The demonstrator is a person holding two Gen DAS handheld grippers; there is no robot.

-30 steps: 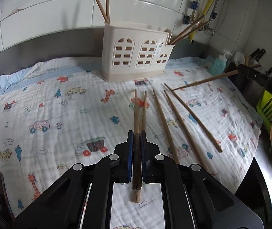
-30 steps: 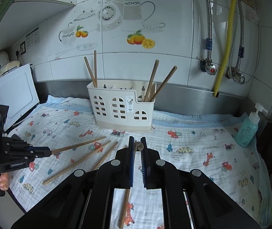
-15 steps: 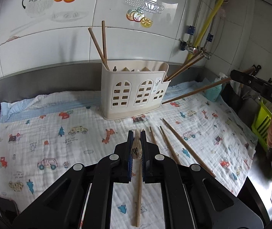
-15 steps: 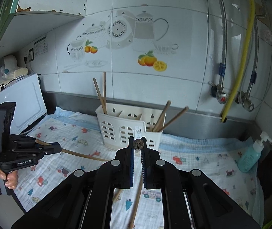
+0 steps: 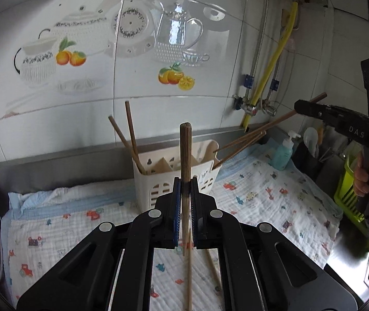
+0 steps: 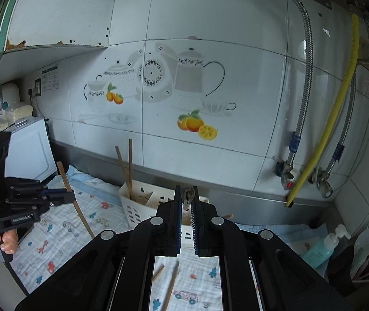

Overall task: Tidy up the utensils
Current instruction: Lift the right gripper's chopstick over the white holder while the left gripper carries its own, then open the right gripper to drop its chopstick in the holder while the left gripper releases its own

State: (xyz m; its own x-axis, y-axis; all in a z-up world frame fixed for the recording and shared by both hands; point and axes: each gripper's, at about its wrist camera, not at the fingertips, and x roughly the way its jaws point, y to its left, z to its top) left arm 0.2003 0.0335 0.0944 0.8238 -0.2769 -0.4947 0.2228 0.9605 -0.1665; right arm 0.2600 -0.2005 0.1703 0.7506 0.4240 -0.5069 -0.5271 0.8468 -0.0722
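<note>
My left gripper is shut on a brown chopstick that stands nearly upright in front of the white utensil holder. The right wrist view shows this left gripper at the left, held by a hand, its chopstick slanting down over the cloth. My right gripper is shut on another chopstick, whose end shows between the pads. In the left wrist view this right gripper is at the right, and its chopstick angles down toward the holder's right end. The holder has chopsticks in it.
Loose chopsticks lie on the cartoon-print cloth below the grippers. A teal soap bottle and a green rack stand at the right. Pipes and a yellow hose run down the tiled wall. A white appliance stands at the left.
Both grippers have risen well above the cloth, each still gripping its chopstick. The left chopstick went from lying flat on the cloth to nearly upright. The holder now sits lower in both views.
</note>
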